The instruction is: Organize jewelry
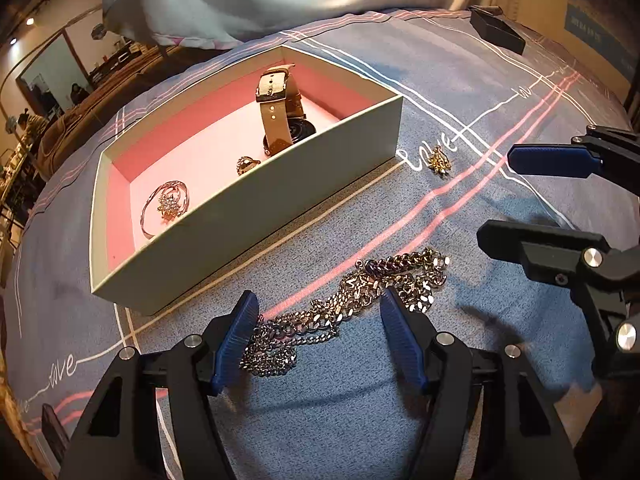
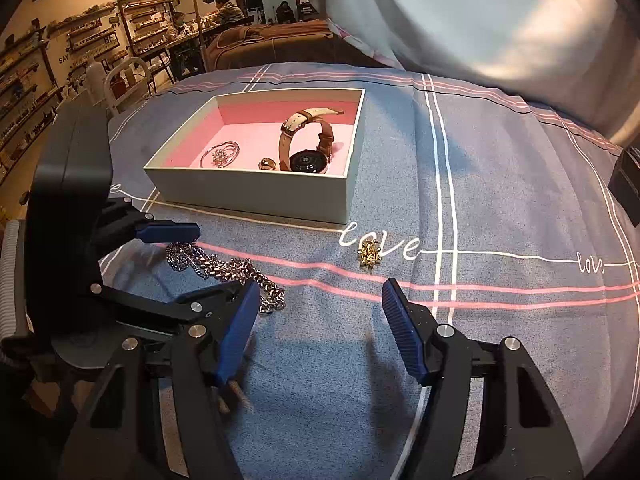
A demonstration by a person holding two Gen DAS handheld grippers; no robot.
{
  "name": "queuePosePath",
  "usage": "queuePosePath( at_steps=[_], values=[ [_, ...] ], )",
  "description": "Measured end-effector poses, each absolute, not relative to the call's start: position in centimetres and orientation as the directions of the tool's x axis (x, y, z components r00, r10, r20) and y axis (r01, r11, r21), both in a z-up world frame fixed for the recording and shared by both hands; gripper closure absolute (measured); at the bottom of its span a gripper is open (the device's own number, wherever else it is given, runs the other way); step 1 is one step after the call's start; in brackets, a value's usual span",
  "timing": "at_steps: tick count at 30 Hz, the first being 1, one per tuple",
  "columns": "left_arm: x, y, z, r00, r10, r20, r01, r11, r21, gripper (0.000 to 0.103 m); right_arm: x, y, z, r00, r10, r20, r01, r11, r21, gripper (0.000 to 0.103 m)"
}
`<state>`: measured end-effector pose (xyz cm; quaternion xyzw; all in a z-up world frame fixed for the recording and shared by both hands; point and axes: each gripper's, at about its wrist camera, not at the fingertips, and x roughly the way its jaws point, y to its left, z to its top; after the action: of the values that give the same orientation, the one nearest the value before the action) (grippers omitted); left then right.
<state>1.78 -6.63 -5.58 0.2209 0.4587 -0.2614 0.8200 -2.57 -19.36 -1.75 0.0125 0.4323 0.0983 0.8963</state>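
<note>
An open box point(image 1: 280, 208) point(image 2: 256, 192) with a pink lining lies on the blue bedspread. In it are a watch with a tan strap point(image 1: 280, 120) point(image 2: 304, 140), a small gold ring point(image 1: 247, 165) point(image 2: 267, 165) and a bangle with a star charm point(image 1: 166, 204) point(image 2: 220, 154). A heap of silver chain point(image 1: 344, 308) point(image 2: 224, 270) lies in front of the box. My left gripper point(image 1: 316, 332) is open, low over the chain, which lies between its fingers. A gold brooch point(image 1: 439, 162) point(image 2: 369, 256) lies on the word "love". My right gripper point(image 2: 320, 328) is open and empty, short of the brooch.
A black box point(image 1: 496, 30) lies at the far edge of the bedspread. A pale pillow or duvet point(image 2: 480, 20) is piled behind the jewelry box. The right gripper shows at the right of the left wrist view point(image 1: 560, 196). Shop shelves point(image 2: 60, 60) stand beyond the bed.
</note>
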Motion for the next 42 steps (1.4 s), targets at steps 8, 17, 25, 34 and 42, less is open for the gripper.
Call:
queuePosePath(
  at_steps=[8,17,25,34,42],
  values=[
    [2.0,-4.5,-5.6,0.416,-0.271,-0.868,0.659,0.748,0.082,0.062,-2.0,-18.0,-2.9,0.597,0.210,-0.774,-0.206,0.973,0.105,0.039],
    [2.5,-2.8,-4.2,0.440,-0.300,-0.846,0.551,0.834,-0.009,0.093,-0.3,-14.5,-4.0,0.542,0.230,-0.808,-0.318,0.946,0.056,0.063],
    [1.8,-1.4,-2.0,0.470,-0.321,-0.822,0.517,0.855,-0.038,0.093,-0.5,-12.5,-2.8,0.554,0.274,-0.786,-0.372,0.926,0.061,0.093],
    [1.7,-1.2,-0.3,0.485,-0.333,-0.809,0.469,0.879,-0.080,0.093,-0.9,-13.1,0.5,0.607,0.277,-0.745,-0.355,0.933,0.058,0.093],
    [1.3,-1.5,0.2,0.487,-0.325,-0.811,0.457,0.886,-0.080,0.093,-1.0,-13.1,1.6,0.619,0.284,-0.733,-0.353,0.933,0.063,0.095]
  ],
)
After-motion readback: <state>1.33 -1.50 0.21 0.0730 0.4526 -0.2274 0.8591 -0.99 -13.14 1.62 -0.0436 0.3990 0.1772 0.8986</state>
